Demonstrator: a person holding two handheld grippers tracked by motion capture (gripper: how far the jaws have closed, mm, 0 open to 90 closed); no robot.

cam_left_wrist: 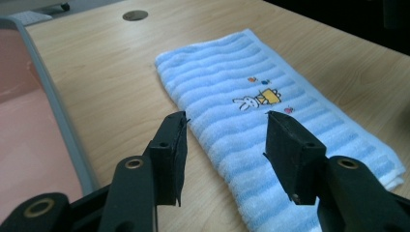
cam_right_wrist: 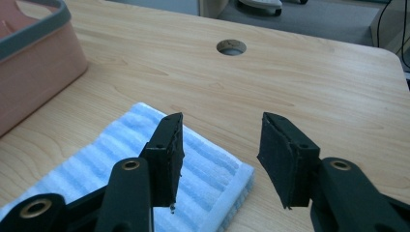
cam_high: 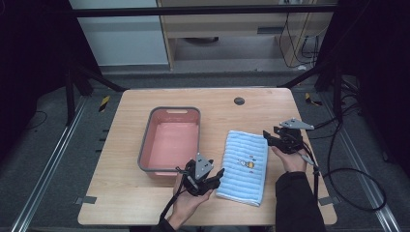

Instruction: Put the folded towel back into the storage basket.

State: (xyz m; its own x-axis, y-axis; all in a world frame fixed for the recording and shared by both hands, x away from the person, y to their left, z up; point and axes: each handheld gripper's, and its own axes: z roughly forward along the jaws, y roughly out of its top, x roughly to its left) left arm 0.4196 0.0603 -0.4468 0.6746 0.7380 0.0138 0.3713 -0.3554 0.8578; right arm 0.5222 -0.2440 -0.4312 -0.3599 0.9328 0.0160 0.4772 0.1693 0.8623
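Observation:
A folded light-blue striped towel point(cam_high: 244, 166) with a small rabbit picture lies flat on the wooden table, right of centre. My left gripper point(cam_high: 216, 180) hovers at the towel's near left edge. In the left gripper view its jaws point(cam_left_wrist: 225, 130) stand open, with the towel point(cam_left_wrist: 232, 77) beneath and between them but untouched. My right gripper point(cam_high: 270, 137) hangs at the towel's far right corner. In the right gripper view it point(cam_right_wrist: 220, 130) is open above that corner of the towel point(cam_right_wrist: 121, 164), holding nothing.
A pink basin with a grey rim point(cam_high: 145, 142) stands left of the towel, close to my left hand; its rim point(cam_left_wrist: 58, 106) and wall point(cam_right_wrist: 34, 63) are near both grippers. A round cable hole point(cam_high: 239, 101) sits at the table's far middle.

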